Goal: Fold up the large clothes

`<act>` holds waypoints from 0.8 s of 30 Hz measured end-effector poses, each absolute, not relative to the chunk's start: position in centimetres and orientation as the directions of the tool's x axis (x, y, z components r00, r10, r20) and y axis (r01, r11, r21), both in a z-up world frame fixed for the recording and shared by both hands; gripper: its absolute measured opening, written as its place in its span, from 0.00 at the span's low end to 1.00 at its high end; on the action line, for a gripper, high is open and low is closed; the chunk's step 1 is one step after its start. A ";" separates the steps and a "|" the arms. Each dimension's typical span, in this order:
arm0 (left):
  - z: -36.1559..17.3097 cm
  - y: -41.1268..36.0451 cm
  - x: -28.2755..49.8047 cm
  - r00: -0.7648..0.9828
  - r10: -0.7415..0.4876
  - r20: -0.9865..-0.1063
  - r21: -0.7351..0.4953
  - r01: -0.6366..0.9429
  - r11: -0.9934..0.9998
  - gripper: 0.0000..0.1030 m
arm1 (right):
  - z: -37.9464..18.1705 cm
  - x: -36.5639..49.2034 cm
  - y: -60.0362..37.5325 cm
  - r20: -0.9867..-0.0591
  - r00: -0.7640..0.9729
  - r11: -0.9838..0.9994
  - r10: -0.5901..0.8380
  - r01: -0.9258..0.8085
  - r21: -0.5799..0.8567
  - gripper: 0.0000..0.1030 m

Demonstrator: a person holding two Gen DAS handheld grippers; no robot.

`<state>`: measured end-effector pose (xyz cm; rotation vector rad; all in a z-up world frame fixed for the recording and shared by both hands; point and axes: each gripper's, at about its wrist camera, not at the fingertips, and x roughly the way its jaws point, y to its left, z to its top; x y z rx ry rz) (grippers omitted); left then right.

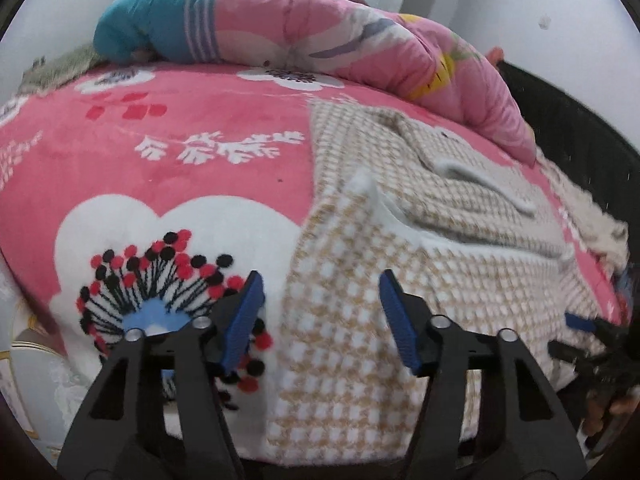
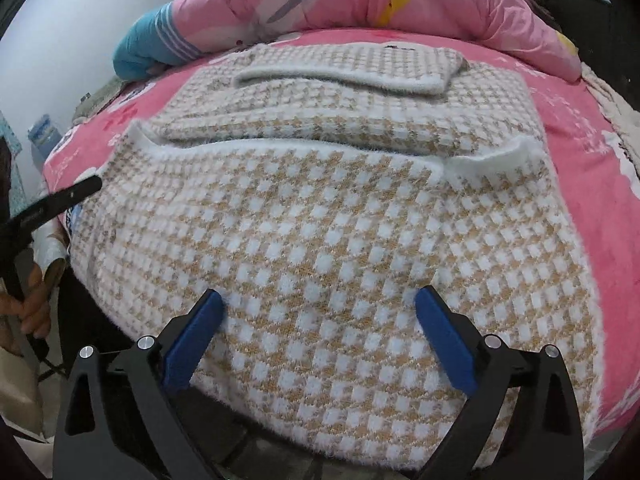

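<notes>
A tan-and-white houndstooth knit garment (image 2: 320, 220) lies flat on a pink flowered bed cover (image 1: 160, 160), with both sleeves folded in across its upper part. In the left wrist view the garment (image 1: 380, 280) fills the right half. My left gripper (image 1: 320, 280) is open and empty, hovering over the garment's left edge near the bed's front edge. My right gripper (image 2: 318, 300) is open and empty, over the garment's near hem. The left gripper also shows at the left of the right wrist view (image 2: 60, 200); the right gripper's blue pad shows at the far right of the left wrist view (image 1: 580, 322).
A rolled pink and blue quilt (image 1: 320, 40) lies along the far side of the bed (image 2: 360, 0). A dark bed frame (image 1: 580, 128) runs along the right. White walls stand behind. A hand holds the left gripper's handle (image 2: 32, 304).
</notes>
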<state>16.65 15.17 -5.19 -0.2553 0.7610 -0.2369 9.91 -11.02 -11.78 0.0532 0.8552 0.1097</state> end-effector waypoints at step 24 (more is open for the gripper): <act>-5.4 14.2 20.8 0.579 -0.562 -0.590 -0.451 0.341 0.825 0.33 | -12.2 11.1 -10.6 -0.763 0.637 0.994 0.107 -0.075 0.077 0.94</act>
